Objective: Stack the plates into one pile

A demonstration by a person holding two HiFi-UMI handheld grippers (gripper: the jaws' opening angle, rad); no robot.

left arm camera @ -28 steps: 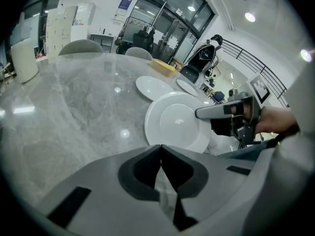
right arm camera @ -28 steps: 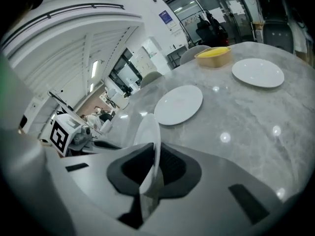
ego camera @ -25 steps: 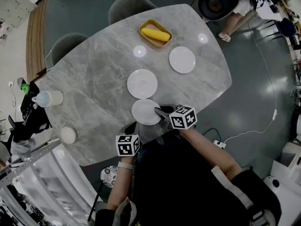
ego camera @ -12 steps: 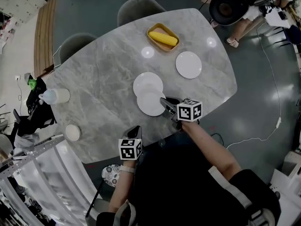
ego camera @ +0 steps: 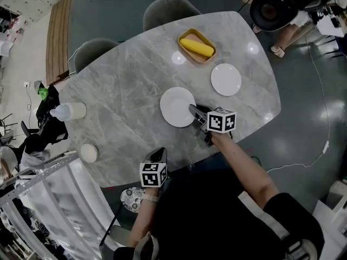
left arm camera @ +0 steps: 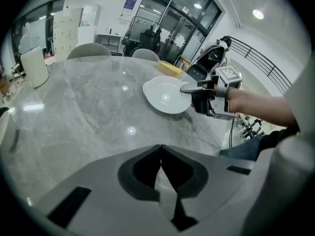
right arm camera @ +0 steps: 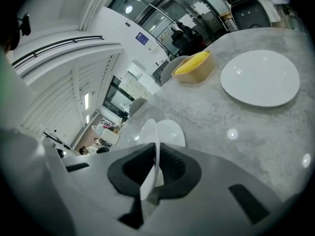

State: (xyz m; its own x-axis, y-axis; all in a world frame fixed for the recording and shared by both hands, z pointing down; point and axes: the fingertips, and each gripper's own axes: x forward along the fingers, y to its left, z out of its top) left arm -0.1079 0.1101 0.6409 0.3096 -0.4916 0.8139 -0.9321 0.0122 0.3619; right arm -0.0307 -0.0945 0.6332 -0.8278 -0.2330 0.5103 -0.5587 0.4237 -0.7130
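Over the middle of the grey marble table (ego camera: pixel 124 91), my right gripper (ego camera: pixel 195 111) is shut on the near rim of a white plate (ego camera: pixel 177 106). That plate hangs over a second white plate and hides nearly all of it in the head view. In the right gripper view the held plate (right arm camera: pixel 153 132) is tilted, with the lower plate (right arm camera: pixel 173 132) showing behind it. A third white plate (ego camera: pixel 226 79) lies alone to the right. My left gripper (ego camera: pixel 158 155) is shut on nothing at the table's near edge, its jaws (left arm camera: pixel 161 167) pointing at the plates.
A yellow tray (ego camera: pixel 197 46) with a yellow item sits at the far side. A pale jug (ego camera: pixel 70 111) and a small round bowl (ego camera: pixel 89 153) stand at the left. Two chairs (ego camera: pixel 171 10) line the far edge. A person's legs (ego camera: pixel 287 37) show at top right.
My right gripper has carried its plate away from the near edge and over the middle plate, which now lies almost fully covered. The left gripper has stayed at the near edge.
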